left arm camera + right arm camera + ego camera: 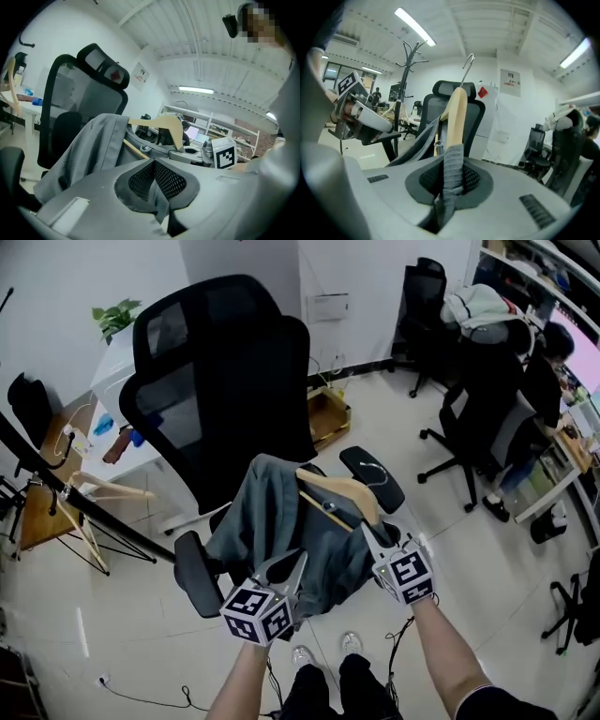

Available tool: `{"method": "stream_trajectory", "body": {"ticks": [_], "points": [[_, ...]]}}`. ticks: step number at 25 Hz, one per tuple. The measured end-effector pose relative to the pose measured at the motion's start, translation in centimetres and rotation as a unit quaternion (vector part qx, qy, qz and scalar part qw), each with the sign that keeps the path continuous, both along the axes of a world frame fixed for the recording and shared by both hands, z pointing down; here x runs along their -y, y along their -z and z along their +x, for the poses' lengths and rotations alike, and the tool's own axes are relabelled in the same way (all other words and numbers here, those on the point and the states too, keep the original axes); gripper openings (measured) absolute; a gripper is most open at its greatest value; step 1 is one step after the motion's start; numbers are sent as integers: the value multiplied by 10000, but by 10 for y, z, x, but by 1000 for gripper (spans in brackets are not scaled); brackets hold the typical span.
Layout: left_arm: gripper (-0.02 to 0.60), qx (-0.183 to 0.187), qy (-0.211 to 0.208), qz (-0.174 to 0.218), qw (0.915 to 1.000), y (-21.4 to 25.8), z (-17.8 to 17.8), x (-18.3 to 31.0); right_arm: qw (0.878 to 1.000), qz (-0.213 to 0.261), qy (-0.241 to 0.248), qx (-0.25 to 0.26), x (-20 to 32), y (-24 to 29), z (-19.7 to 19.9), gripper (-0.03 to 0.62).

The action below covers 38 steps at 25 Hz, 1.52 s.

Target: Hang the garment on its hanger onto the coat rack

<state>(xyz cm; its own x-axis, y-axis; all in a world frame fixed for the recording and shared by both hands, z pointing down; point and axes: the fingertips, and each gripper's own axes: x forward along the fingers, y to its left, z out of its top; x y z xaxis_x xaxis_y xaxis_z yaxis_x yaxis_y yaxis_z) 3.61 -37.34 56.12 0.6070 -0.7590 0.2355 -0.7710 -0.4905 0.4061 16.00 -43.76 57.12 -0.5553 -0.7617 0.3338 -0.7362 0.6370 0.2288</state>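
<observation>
A grey garment (pixel 272 521) on a wooden hanger (pixel 342 488) lies draped over the seat of a black office chair (pixel 216 381). My left gripper (pixel 289 563) is shut on a fold of the garment's lower edge; grey cloth runs down between its pads (pixel 157 185). My right gripper (pixel 370 531) is shut on a ribbed grey strip of the garment (pixel 452 180) at the hanger's near end. The wooden hanger arm (pixel 457 117) rises straight up from the jaws, its metal hook (pixel 467 63) on top. A black coat rack (pixel 411 51) stands beyond the chair to the left.
A black pole (pixel 84 507) crosses the floor at left beside spare wooden hangers (pixel 108 490). A white desk (pixel 112 371) with a plant (pixel 114 315) stands behind the chair. A cardboard box (pixel 328 413) sits on the floor. A person (pixel 525 399) sits at desks on the right.
</observation>
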Motion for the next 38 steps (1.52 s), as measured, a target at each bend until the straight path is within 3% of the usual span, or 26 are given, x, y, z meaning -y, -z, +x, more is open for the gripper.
{"method": "stream_trajectory", "body": {"ticks": [6, 10, 17, 25, 33, 38], "points": [[2, -71, -218, 688, 9974, 78, 6, -10, 9960, 877, -142, -45, -28, 105, 11, 40], [2, 77, -167, 1077, 9940, 121, 15, -25, 9906, 1364, -102, -46, -52, 162, 32, 40], [2, 479, 291, 1636, 9849, 193, 22, -69, 9836, 1781, 285, 59, -109, 223, 65, 40], [2, 742, 837, 2090, 9715, 246, 44, -165, 9686, 2333, 851, 129, -184, 276, 103, 40], [2, 864, 1459, 2199, 9607, 272, 10, -224, 9488, 2617, 1769, 45, -246, 321, 70, 40], [2, 926, 1698, 2386, 9517, 295, -12, -261, 9359, 2599, 2346, 379, -274, 343, 33, 40]]}}
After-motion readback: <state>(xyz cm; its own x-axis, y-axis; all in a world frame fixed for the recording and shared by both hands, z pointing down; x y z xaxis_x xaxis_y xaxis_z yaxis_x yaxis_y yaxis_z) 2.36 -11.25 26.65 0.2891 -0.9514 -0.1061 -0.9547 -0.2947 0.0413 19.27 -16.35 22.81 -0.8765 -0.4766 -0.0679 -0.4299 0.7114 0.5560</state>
